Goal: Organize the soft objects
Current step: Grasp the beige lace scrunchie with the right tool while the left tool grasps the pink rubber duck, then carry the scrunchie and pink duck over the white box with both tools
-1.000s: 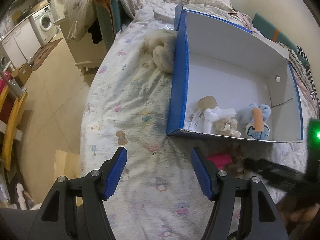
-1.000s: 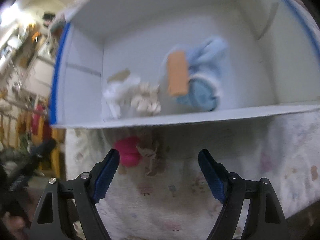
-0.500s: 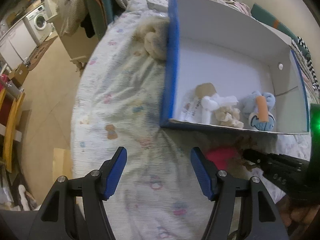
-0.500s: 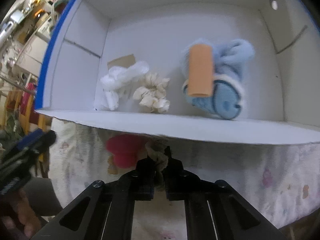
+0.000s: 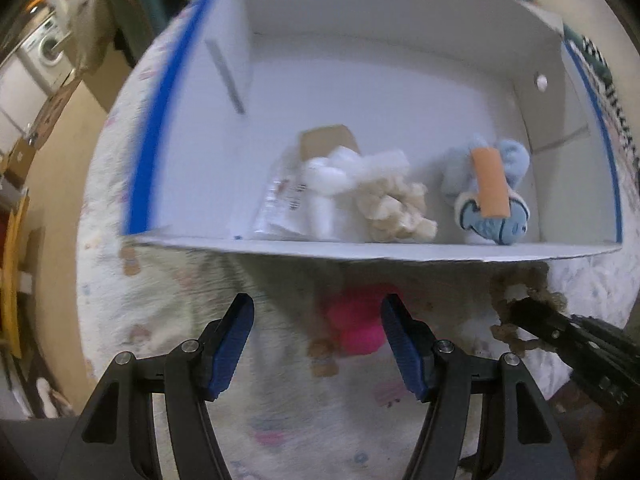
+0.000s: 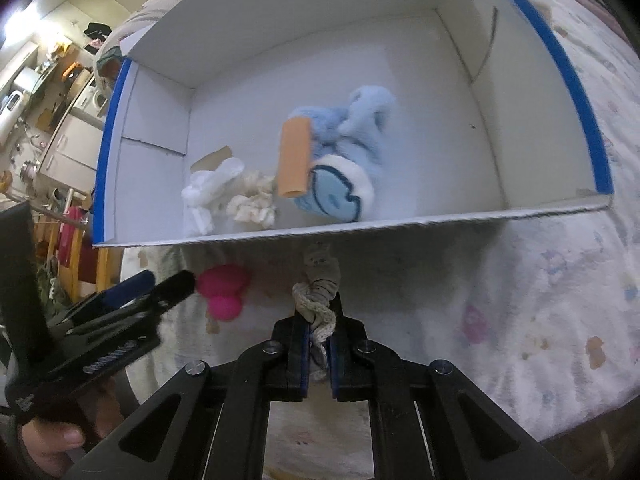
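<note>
A white box with blue edges [image 5: 360,250] [image 6: 360,226] lies on the bed. It holds a blue plush with an orange tube [image 5: 486,196] [image 6: 336,168], a cream scrunchie [image 5: 400,212] [image 6: 252,204] and a white soft item [image 5: 332,184] [image 6: 208,188]. A pink plush [image 5: 356,320] [image 6: 224,290] lies on the sheet before the box. My left gripper [image 5: 316,344] is open, just short of the pink plush. My right gripper [image 6: 316,332] is shut on a beige knitted toy [image 6: 318,284] [image 5: 520,300], lifted near the box's front wall.
The patterned bedsheet [image 5: 168,320] [image 6: 500,300] drops off to the floor at the left. A washing machine [image 5: 48,48] and furniture stand far left. A yellow chair [image 5: 12,264] stands by the bed.
My right gripper closed on the knitted toy and lifted it to the right, away from the pink plush. My left gripper moved forward and right toward the pink plush and the box.
</note>
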The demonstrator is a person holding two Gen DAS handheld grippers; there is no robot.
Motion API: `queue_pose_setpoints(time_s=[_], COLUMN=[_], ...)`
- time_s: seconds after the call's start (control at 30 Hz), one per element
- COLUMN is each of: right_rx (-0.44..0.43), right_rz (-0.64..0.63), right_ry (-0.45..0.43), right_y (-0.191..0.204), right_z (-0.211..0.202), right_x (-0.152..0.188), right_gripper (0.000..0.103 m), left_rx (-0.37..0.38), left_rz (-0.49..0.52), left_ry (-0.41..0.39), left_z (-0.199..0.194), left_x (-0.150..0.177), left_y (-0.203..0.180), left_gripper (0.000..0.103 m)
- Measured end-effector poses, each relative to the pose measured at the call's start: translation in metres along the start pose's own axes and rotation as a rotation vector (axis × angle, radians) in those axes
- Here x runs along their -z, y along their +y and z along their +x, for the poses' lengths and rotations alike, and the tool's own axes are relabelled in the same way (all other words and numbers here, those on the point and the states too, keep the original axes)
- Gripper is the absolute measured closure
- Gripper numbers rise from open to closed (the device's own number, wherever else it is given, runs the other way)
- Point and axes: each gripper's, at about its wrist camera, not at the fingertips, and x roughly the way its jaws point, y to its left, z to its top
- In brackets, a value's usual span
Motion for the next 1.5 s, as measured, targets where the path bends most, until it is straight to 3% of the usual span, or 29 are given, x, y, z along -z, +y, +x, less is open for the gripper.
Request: queue_pose_setpoints(time_s=[0.23, 0.3, 0.33, 0.4, 0.43, 0.67, 0.93, 1.13, 1.5], right_rx=[-0.009, -0.006, -0.005, -0.002, -0.002, -0.01, 0.001, 0.026, -0.047], right_rz=[0.001, -0.002, -0.003, -0.002, -0.001, -0.015, -0.048, -0.07, -0.115], right_ry=[-0.009, -0.007, -0.005, -0.005, -0.005, -0.004, 0.014, 0.033, -0.035], right_y=[-0.003, -0.005, -0.007, -0.005, -0.004, -0.001, 0.008, 0.016, 0.033], right_z=[-0.008, -0.007, -0.007, -0.004, -0.003, -0.004, 0.001, 0.006, -0.028], right_x=[0.004, 0.005, 0.003, 0.002, 0.002, 0.001, 0.002, 0.004, 0.019], right_gripper=[0.094, 0.094, 0.094, 0.094, 0.094, 0.094, 0.094, 0.094, 0.094], left_rx=[0.002, -0.03, -0.035, -0.041, -0.035, 0.007, -0.006, -0.068, -0.097], left_rz=[0.036, 0.048, 0.051, 0.051, 0.047, 0.042, 0.044, 0.034, 0.016], left_ry=[0.063, 0.08, 0.085, 0.114, 0.123, 0.146, 0.086, 0.038, -0.121], left_z=[0.033, 0.042, 0.045, 0.054, 0.057, 0.061, 0.034, 0.019, -0.04], left_x=[-0.006, -0.008, -0.008, -0.007, -0.007, -0.004, 0.006, 0.014, 0.038], left_y=[-0.032, -0.037, -0.038, -0.039, -0.038, -0.027, -0.003, 0.033, 0.079], left_gripper=[0.035, 0.036, 0.037, 0.049, 0.063, 0.063, 0.063, 0.063, 0.063])
